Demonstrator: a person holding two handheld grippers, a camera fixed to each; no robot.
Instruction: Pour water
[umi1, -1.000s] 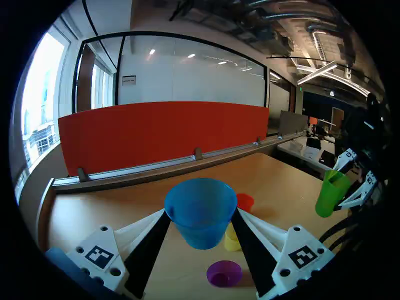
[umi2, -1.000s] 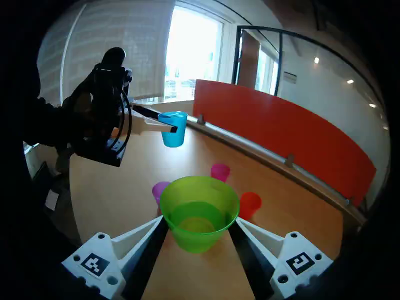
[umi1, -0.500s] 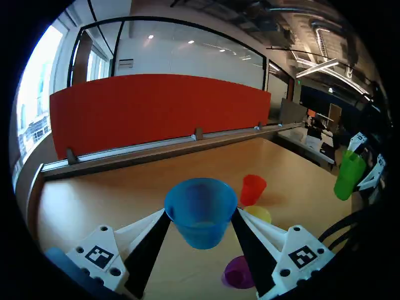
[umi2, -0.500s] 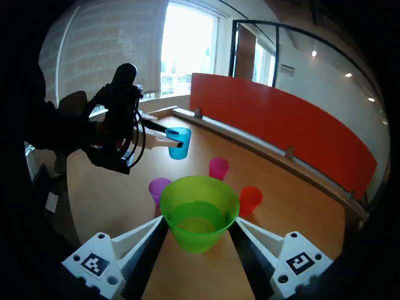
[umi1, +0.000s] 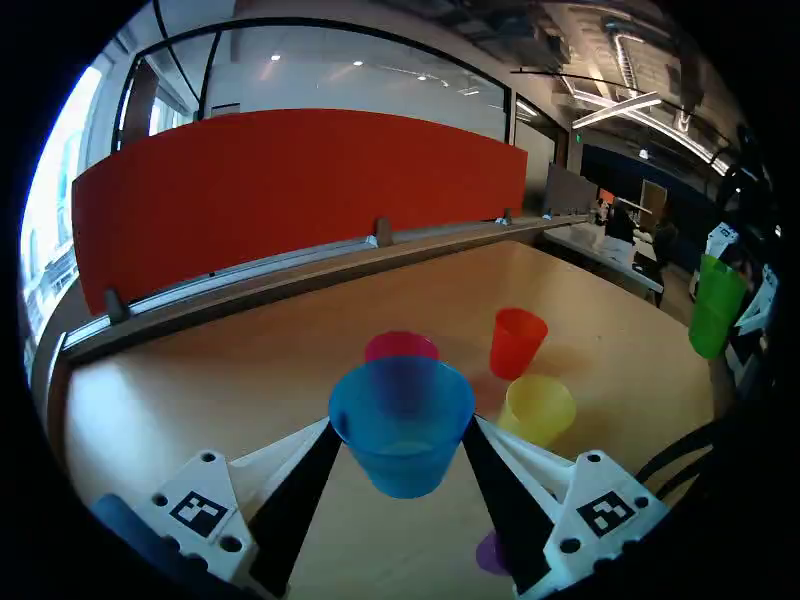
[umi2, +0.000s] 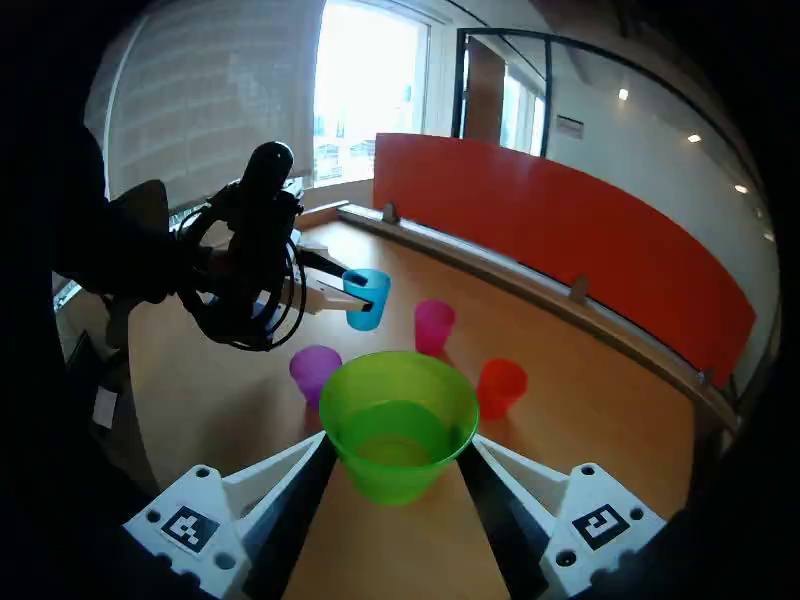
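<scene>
Two cups are held above the wooden table (umi1: 250, 370): the blue cup (umi1: 402, 400) is clamped in the left claw (umi1: 402, 435), and the green cup (umi2: 398, 405), with a little water inside, in the right claw (umi2: 398, 450), well apart. Carrying is judged to be in hand; next, one rim must be brought over the other cup and tipped. A magenta cup (umi1: 400, 347), red cup (umi1: 517, 342), yellow cup (umi1: 540, 408) and purple cup (umi2: 315, 368) are stood mid-table, before a red partition (umi1: 280, 200) along the far edge, with windows (umi2: 365, 90) beyond.

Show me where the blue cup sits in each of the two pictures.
Left gripper view: blue cup low in the centre, gripped in the left claw.
Right gripper view: blue cup left of centre, held out by that claw.
Shared landmark: the long red partition behind.
</scene>
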